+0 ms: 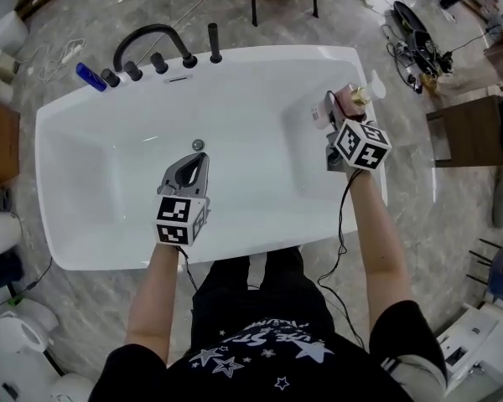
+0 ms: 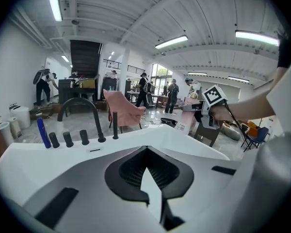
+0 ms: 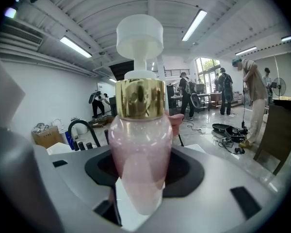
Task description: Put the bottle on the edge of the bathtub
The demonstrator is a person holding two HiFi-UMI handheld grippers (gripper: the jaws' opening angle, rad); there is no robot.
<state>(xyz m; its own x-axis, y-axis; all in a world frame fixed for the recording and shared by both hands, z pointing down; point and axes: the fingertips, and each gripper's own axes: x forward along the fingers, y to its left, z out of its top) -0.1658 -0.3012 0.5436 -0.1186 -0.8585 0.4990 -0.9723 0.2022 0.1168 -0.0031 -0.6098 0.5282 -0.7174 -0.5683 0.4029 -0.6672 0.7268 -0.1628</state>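
Bottle, pink, gold collar, clamped by right gripper jaws, left gripper jaws together

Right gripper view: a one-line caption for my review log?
Right claw clamps a pink, gold-collared pump bottle; black faucet and busy workshop beyond.

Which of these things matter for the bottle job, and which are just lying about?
In the job: pink bottle, right gripper holding it, bathtub edge.
Lying about: blue bottle, black faucet, pink chair, floor cables, idle left gripper.
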